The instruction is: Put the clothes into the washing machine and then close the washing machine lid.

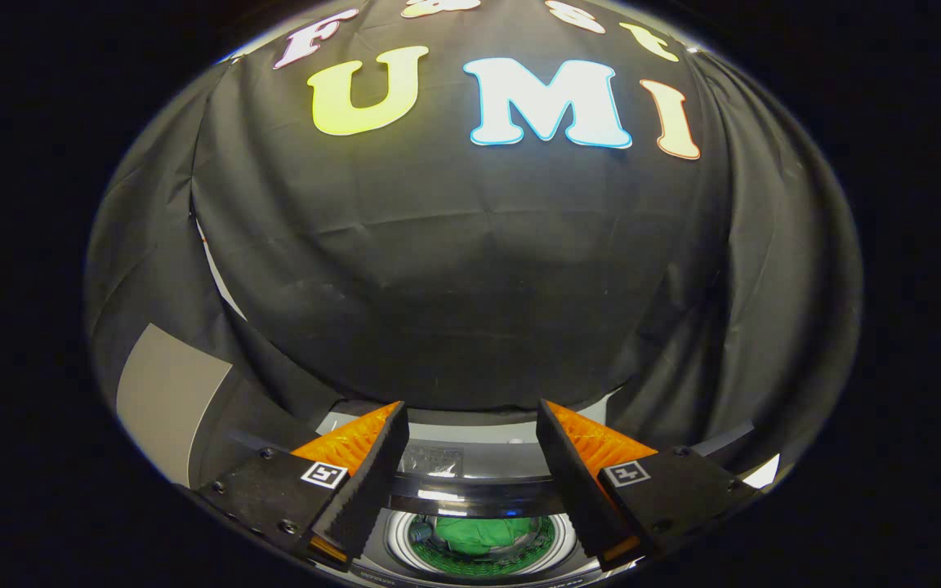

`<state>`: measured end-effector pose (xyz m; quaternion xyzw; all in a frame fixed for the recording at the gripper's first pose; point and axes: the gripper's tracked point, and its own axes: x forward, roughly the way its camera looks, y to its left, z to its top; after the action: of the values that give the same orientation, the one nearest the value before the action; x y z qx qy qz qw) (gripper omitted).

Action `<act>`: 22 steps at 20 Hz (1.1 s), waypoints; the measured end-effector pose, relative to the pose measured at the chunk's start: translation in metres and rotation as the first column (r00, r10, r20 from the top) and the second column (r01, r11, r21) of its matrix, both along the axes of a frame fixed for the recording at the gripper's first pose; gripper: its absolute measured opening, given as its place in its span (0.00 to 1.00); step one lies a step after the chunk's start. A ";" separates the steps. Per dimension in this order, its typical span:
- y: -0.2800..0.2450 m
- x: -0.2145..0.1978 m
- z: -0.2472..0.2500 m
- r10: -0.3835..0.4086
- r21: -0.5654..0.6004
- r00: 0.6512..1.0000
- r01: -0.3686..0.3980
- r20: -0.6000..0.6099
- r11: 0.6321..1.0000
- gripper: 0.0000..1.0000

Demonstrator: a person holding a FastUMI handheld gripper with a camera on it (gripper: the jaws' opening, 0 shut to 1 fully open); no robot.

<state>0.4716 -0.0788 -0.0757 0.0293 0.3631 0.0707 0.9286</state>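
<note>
Green clothes (483, 532), a crumpled bundle of soft fabric, lie inside the round drum of the white top-loading washing machine (470, 457). A pale ring (395, 541) circles the drum's mouth, and inside that ring a band of small green perforations shows around the bundle. The bundle sits low in the drum, towards its middle, and part of it is hidden by the machine's near edge.

Above the drum, a dark glossy curved bar (470, 498) crosses the washing machine from side to side; whether it is the lid's edge or part of the top frame cannot be told. Behind that bar lies the machine's flat pale top panel, which carries a small printed patch too blurred to make out.

Over the washing machine hangs the gripper (470, 420), its two fingers spread wide apart with nothing between them but open air. One finger stands on each side of the drum opening, and the tips reach to the back of the machine's top panel. Each finger carries a small square black-and-white marker (323, 474).

Behind the washing machine, the black cloth wall (454, 269) of the booth rises in folds. Beside the machine, off the left finger, a flat grey panel (164, 400) leans against the cloth.
</note>
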 end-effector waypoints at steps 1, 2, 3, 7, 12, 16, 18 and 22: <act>0.000 -0.003 0.000 0.000 0.000 1.000 0.000 0.001 1.000 0.98; -0.001 -0.005 0.000 0.000 0.000 1.000 0.000 0.001 1.000 0.98; 0.000 -0.007 0.001 0.000 -0.001 1.000 0.000 0.000 1.000 0.98; -0.001 -0.013 0.001 -0.002 -0.001 1.000 0.002 0.019 1.000 0.98; -0.002 -0.022 0.001 -0.003 -0.001 0.999 0.003 0.042 1.000 0.98; -0.002 -0.031 0.001 -0.004 -0.001 0.999 0.004 0.046 1.000 0.98; -0.002 -0.035 0.001 -0.006 -0.001 0.999 0.006 0.051 1.000 0.98; -0.003 -0.047 0.001 -0.008 0.000 0.998 0.008 0.069 1.000 0.98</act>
<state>0.4247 -0.0821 -0.0749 0.0282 0.3309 0.0679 0.9408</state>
